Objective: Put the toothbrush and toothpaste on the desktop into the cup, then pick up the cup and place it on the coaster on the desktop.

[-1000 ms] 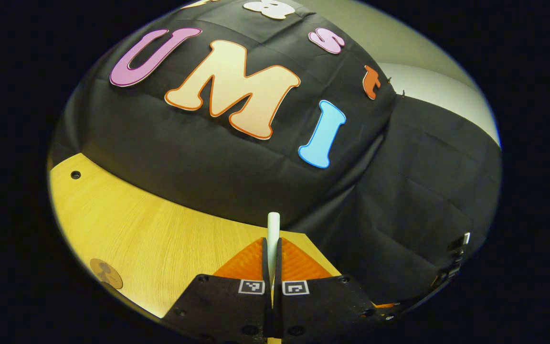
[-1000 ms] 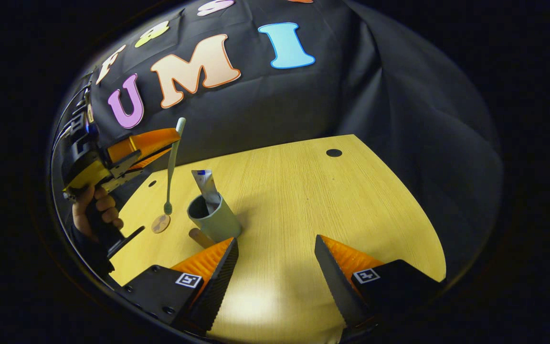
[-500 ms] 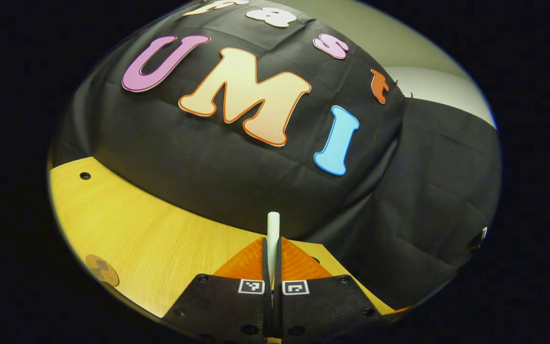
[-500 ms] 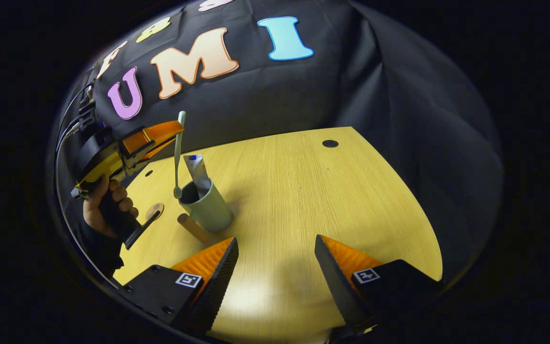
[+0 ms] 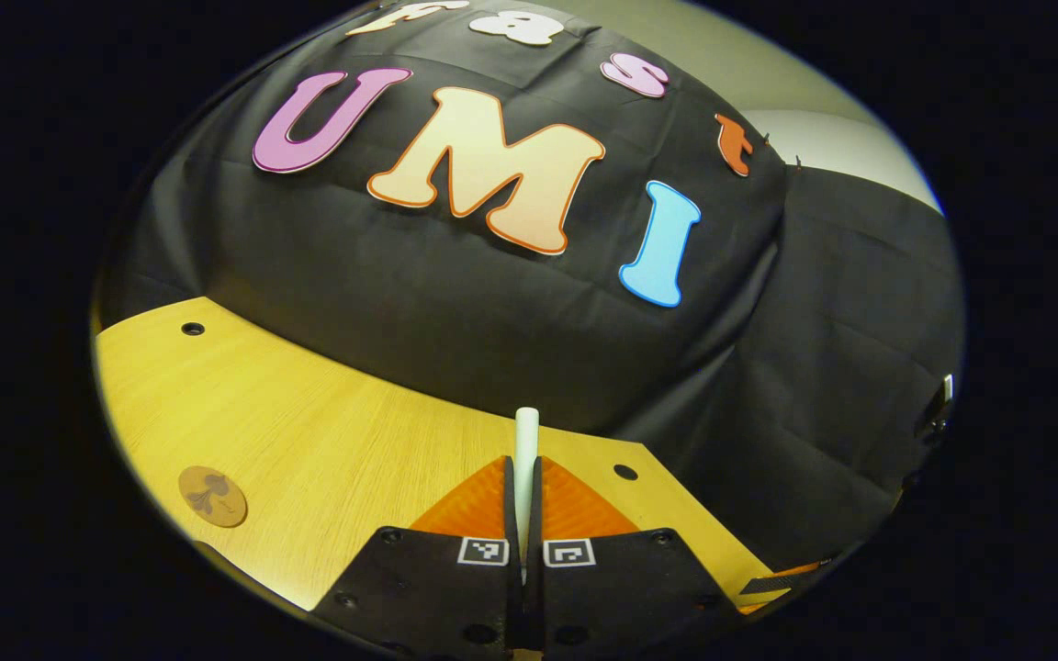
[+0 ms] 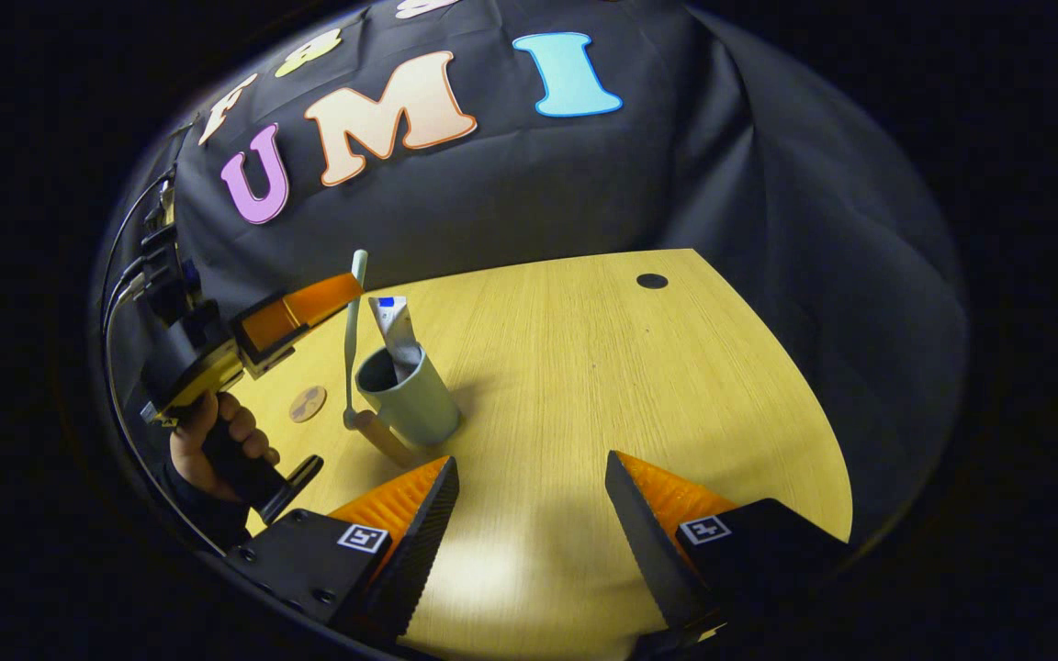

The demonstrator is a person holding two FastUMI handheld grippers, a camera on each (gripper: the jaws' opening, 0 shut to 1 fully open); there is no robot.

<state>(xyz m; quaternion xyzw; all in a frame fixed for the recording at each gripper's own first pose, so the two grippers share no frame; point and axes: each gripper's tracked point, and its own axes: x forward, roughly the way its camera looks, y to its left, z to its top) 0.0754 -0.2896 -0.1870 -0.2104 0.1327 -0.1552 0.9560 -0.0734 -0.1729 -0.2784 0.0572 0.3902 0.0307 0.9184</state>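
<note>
A grey-green cup (image 6: 410,395) with a wooden handle (image 6: 384,439) stands on the wooden desktop (image 6: 584,367), the toothpaste tube (image 6: 395,326) leaning up out of it. My left gripper (image 6: 332,296) is shut on the pale toothbrush (image 6: 352,340), which hangs upright just left of the cup, its head low beside the handle. In the left gripper view the brush's end (image 5: 525,441) sticks up between the shut orange fingers (image 5: 478,503). The round brown coaster (image 6: 307,403) (image 5: 212,496) lies left of the cup. My right gripper (image 6: 529,487) stands open near the front, nothing in it.
Black cloth walls close the desk at the back and right. Small cable holes (image 6: 650,281) (image 5: 191,329) mark the desktop's far corners. A hand (image 6: 217,445) holds the left gripper's grip at the left edge. Bare desktop stretches right of the cup.
The left gripper has carried the toothbrush down and slightly right, so its head now hangs by the cup's handle rather than over the rim. The right gripper has barely shifted.
</note>
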